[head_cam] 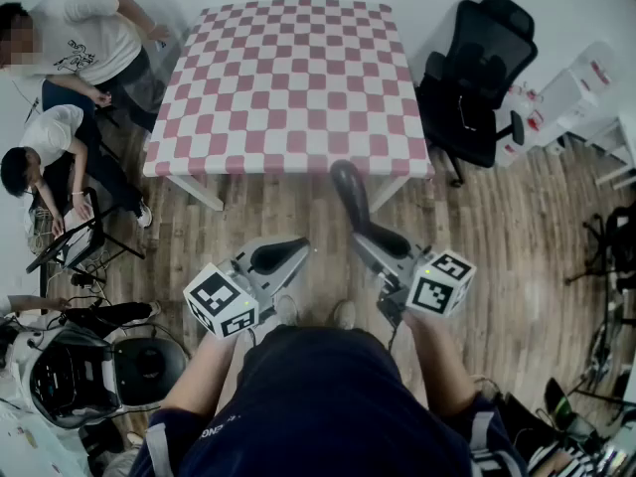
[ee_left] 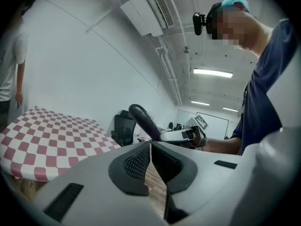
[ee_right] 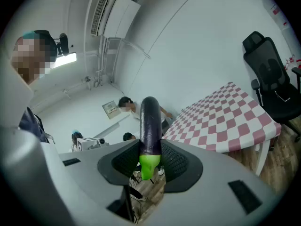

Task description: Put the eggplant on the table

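A dark purple eggplant point(ee_right: 150, 126) with a green stem end sticks out forward from my right gripper point(ee_right: 149, 161), whose jaws are shut on its stem end. In the head view the eggplant point(head_cam: 349, 192) points toward the near edge of the table point(head_cam: 288, 78), which wears a red-and-white checked cloth. My left gripper point(head_cam: 278, 256) hangs beside it over the wooden floor, shut with nothing between its pads point(ee_left: 150, 161). The left gripper view also shows the eggplant point(ee_left: 143, 121) held by the other gripper, with the table point(ee_left: 51, 138) at the left.
A black office chair point(head_cam: 477, 78) stands right of the table. Two people sit at the left by a stool and laptop point(head_cam: 75, 232). Equipment and cables point(head_cam: 79, 366) lie on the floor at the lower left. White boxes point(head_cam: 576, 87) stand at the far right.
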The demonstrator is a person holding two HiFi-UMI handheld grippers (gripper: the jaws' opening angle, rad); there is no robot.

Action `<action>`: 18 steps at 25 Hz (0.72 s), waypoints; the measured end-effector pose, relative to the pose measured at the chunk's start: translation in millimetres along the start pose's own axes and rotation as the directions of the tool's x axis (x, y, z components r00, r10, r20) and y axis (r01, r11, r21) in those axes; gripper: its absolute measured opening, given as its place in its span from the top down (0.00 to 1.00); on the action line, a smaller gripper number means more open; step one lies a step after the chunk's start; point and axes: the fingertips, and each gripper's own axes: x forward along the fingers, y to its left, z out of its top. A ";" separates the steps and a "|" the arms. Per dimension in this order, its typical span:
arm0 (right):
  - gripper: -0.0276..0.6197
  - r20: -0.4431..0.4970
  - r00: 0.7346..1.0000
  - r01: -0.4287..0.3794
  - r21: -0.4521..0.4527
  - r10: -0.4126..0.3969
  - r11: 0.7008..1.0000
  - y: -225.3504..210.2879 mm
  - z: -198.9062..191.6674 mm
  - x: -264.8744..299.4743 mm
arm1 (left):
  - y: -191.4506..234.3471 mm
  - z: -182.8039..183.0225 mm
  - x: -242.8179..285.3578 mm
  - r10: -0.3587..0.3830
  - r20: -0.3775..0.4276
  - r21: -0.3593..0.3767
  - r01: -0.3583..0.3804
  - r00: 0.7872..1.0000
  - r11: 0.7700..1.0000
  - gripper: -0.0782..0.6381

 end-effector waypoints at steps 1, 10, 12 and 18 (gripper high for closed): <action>0.73 0.000 1.000 -0.001 0.001 0.001 1.000 1.9 -3.9 -2.7 | -3.9 -3.2 -1.2 -0.001 0.000 0.000 0.001 1.000 1.000 0.84; 0.73 -0.027 0.999 -0.032 0.035 0.033 0.999 130.3 47.5 -55.7 | -99.9 90.8 -67.0 0.031 -0.023 -0.028 -0.031 0.999 0.999 0.84; 0.73 -0.040 0.998 -0.047 0.058 0.049 0.997 136.1 63.8 -59.1 | -104.9 109.5 -64.6 0.047 -0.038 -0.042 -0.049 0.998 0.998 0.84; 0.73 -0.001 1.000 0.014 -0.013 -0.014 1.000 51.5 -23.4 2.3 | -20.4 -7.4 -47.0 -0.028 0.024 -0.009 0.028 0.999 1.000 0.84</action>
